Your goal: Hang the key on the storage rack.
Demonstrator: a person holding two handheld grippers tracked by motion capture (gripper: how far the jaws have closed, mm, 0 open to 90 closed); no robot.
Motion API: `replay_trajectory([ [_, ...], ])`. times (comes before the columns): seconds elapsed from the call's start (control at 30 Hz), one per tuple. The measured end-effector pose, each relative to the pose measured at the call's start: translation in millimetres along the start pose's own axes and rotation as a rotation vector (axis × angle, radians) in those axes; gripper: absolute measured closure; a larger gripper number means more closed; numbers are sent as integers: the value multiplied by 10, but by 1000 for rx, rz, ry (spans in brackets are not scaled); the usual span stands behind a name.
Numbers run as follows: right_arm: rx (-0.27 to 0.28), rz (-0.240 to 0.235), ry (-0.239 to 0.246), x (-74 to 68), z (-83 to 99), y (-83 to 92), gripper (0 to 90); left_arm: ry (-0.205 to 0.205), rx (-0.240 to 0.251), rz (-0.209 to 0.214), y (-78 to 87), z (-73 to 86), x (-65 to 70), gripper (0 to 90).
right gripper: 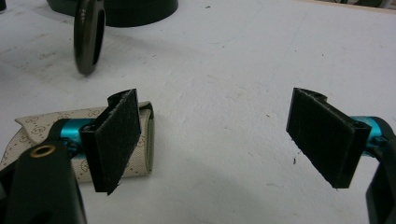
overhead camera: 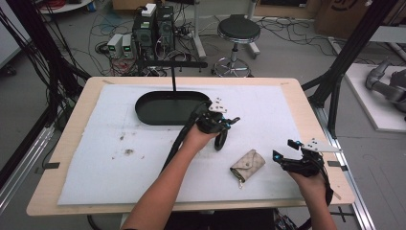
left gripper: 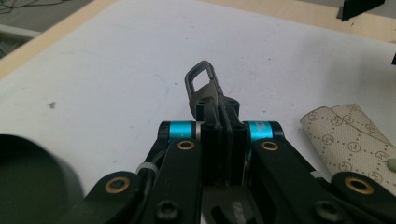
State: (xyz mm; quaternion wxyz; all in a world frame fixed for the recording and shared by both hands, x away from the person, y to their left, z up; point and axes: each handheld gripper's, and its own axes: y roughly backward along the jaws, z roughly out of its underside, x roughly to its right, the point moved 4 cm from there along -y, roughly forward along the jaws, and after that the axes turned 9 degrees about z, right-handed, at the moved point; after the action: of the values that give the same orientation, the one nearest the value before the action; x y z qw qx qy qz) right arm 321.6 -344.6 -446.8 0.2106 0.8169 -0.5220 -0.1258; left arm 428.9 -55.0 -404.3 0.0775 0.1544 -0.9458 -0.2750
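Your left gripper (overhead camera: 221, 125) clamps a dark carabiner (left gripper: 201, 86), seemingly lifted off the white mat (overhead camera: 119, 163), near the black tray (overhead camera: 158, 112). Your right gripper (overhead camera: 286, 149) stands wide, right of the beige pouch (overhead camera: 247, 165).

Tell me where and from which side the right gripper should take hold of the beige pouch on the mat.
Grip the beige pouch across its narrow width, at mid-body, coming from above. It lies flat on the white mat, so only the long edges offer the jaws opposite faces. The right gripper stands open just beside it, probably wide enough. Avoid the small dangling clasp at its near end; it would likely slip.
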Motion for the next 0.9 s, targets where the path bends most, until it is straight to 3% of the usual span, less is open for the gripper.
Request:
replay_trajectory([
  [0.37,-7,-18,13,-52,-28,-70,183,49,65,-111,702,8,-305,875],
  [0.67,-9,-25,22,-78,-45,-128,183,75,102,-183,1098,-14,-509,875],
  [0.7,-8,-26,23,-79,-45,-131,183,70,95,-210,1198,-28,-570,875],
  [0.77,-13,-28,18,-84,-43,-130,183,71,103,-219,1251,-38,-602,875],
  [0.9,-14,-26,22,-83,-38,-141,183,81,115,-276,1479,-96,-740,875],
])
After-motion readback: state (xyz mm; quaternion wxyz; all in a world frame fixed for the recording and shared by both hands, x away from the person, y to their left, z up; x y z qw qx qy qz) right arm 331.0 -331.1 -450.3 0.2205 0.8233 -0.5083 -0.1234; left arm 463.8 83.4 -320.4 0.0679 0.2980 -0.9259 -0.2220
